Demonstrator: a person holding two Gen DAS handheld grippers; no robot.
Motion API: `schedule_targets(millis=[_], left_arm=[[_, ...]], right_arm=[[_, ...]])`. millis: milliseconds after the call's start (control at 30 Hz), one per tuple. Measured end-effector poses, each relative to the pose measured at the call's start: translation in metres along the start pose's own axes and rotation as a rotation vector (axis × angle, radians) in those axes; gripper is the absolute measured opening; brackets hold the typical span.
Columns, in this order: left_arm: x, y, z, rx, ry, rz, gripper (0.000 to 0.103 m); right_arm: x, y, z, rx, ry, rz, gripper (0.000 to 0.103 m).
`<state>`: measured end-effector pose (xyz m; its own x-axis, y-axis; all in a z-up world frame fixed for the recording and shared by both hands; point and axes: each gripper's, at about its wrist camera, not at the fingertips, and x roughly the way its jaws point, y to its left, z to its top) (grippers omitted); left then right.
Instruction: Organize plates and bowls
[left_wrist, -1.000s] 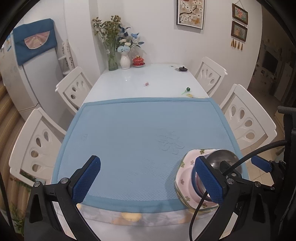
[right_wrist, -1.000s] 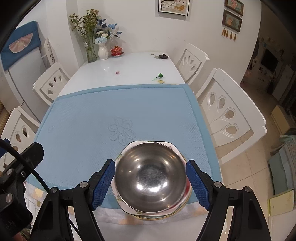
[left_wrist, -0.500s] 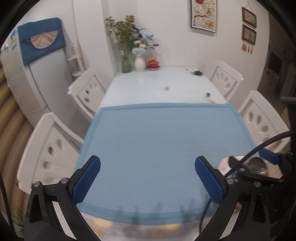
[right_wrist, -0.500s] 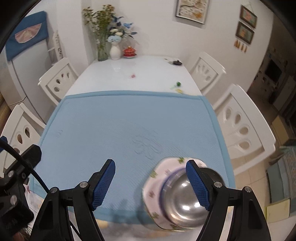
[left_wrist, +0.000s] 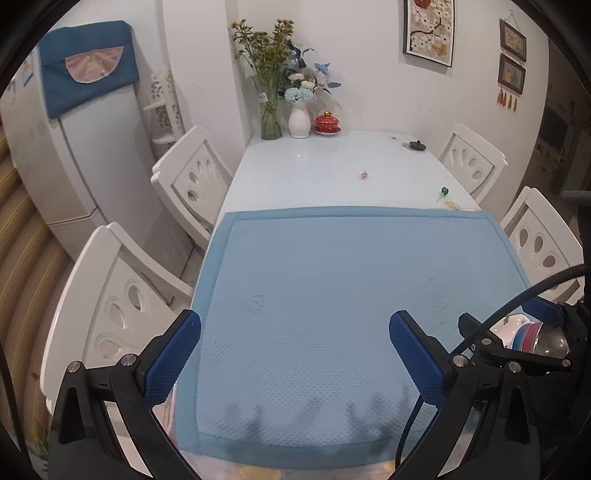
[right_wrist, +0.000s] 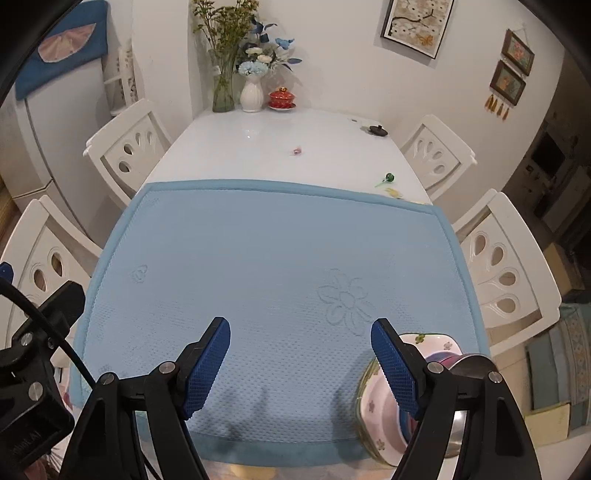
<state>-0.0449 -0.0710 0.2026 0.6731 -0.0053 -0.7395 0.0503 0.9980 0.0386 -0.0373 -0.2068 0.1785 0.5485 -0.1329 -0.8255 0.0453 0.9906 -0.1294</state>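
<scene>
A stack sits at the near right corner of the blue mat (right_wrist: 280, 258): a white floral plate (right_wrist: 376, 410) with a steel bowl (right_wrist: 474, 362) on top and pink and blue rims between them. My right gripper (right_wrist: 301, 363) is open and empty, over bare mat to the left of the stack, its right finger in front of the plate. My left gripper (left_wrist: 293, 356) is open and empty over the mat's near left part. In the left wrist view the stack (left_wrist: 532, 332) shows partly, behind the right gripper's body.
White chairs (right_wrist: 506, 266) stand along both sides of the white table (right_wrist: 280, 144). Vases with flowers (right_wrist: 251, 88) and a red lidded cup (right_wrist: 282, 99) stand at the far end. Small items, a green lollipop (right_wrist: 388, 179) and a black lid (right_wrist: 376, 130), lie beyond the mat.
Both grippers have moved left, away from the stack. The right gripper was around the steel bowl a second ago; now the stack is at its right side.
</scene>
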Motion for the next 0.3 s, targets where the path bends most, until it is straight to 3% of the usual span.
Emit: schedule_targets(millis=[300], left_arm=[[0.019,0.015,0.010,0.028,-0.031,-0.049,0.102]], right_arm=[[0.002,0.011,0.002,0.040,0.006,-0.052,0.077]])
